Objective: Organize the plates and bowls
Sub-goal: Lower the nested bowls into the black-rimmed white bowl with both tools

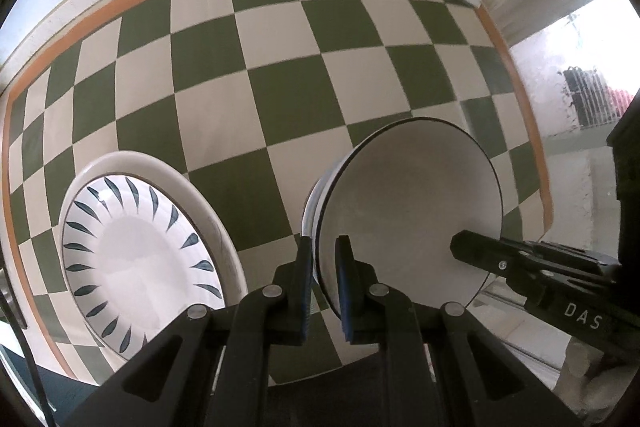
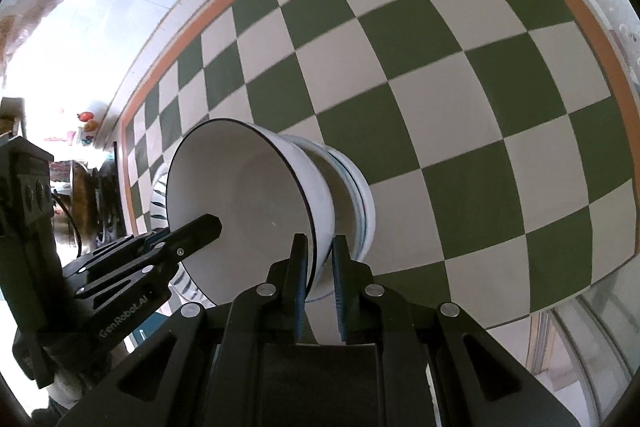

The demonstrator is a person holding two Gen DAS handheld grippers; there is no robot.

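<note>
Both tools, left (image 1: 325, 281) and right (image 2: 320, 277), pinch the bowl (image 2: 248, 203) rim: glazed, slick, breakable (rim only).

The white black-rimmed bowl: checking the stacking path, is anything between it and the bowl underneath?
Nothing visible. The white black-rimmed bowl sits directly over the blue-lined white bowl, both grippers' jaws clamped on its rim.

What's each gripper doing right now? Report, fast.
Left gripper: shut on the black-rimmed bowl.
Right gripper: shut on the same bowl's rim.
</note>
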